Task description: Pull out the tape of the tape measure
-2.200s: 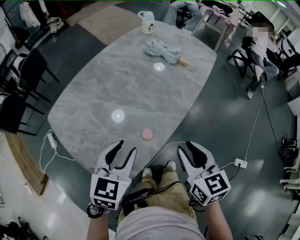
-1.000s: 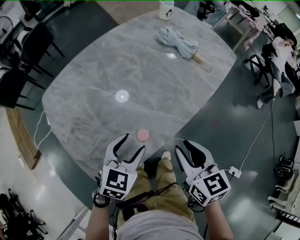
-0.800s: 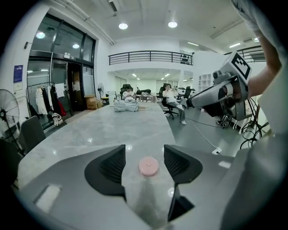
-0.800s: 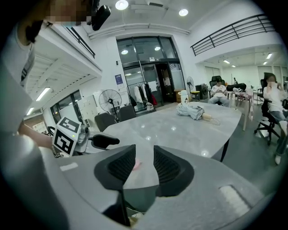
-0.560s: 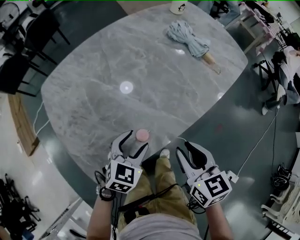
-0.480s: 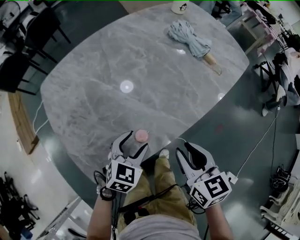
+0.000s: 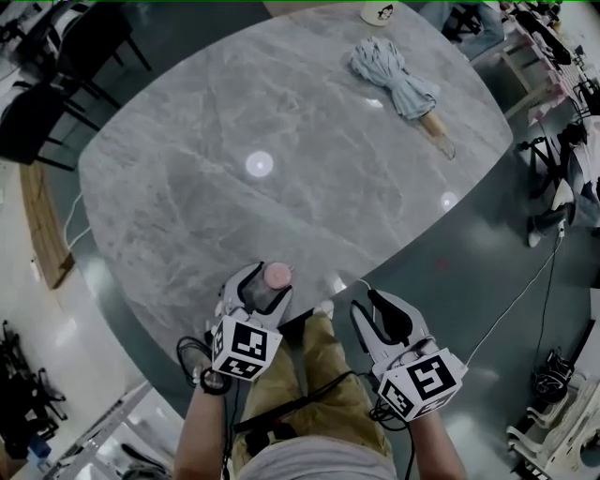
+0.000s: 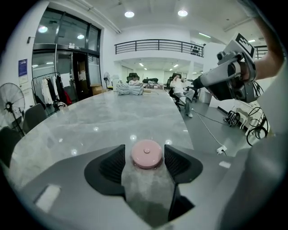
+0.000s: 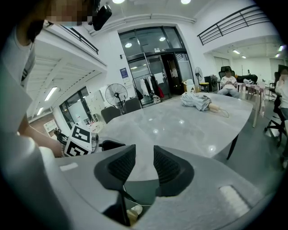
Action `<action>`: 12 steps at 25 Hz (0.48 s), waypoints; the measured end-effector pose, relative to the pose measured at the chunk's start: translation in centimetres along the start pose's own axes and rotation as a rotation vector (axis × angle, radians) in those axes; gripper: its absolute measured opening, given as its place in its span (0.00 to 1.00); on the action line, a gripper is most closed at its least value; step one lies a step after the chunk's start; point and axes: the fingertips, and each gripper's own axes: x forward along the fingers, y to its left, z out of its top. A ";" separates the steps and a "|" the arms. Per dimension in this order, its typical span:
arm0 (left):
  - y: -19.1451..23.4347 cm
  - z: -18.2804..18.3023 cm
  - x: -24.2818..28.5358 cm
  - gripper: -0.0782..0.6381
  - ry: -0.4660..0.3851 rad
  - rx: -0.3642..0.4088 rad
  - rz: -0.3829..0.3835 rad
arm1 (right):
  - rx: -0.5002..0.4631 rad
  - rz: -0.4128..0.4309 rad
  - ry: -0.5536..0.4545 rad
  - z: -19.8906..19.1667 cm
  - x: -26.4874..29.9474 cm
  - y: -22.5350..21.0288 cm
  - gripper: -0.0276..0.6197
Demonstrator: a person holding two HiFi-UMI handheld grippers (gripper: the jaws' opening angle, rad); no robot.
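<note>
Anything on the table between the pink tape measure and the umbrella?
No. In the head view, the stretch of table between the tape measure and the umbrella is bare; the left gripper view shows the same.

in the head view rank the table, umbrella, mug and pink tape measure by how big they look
1. table, by far the largest
2. umbrella
3. tape measure and mug: not ranked. Both look small, and the top edge of the view cuts off the mug.
</note>
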 end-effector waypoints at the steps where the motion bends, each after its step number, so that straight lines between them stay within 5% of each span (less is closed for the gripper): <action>1: 0.1 -0.1 0.2 0.50 0.000 -0.003 0.002 | 0.000 0.003 0.003 -0.1 0.1 -0.1 0.23; 12: 0.3 -0.7 0.9 0.48 0.058 -0.028 -0.051 | 0.019 0.006 0.016 -1.0 0.5 -0.3 0.23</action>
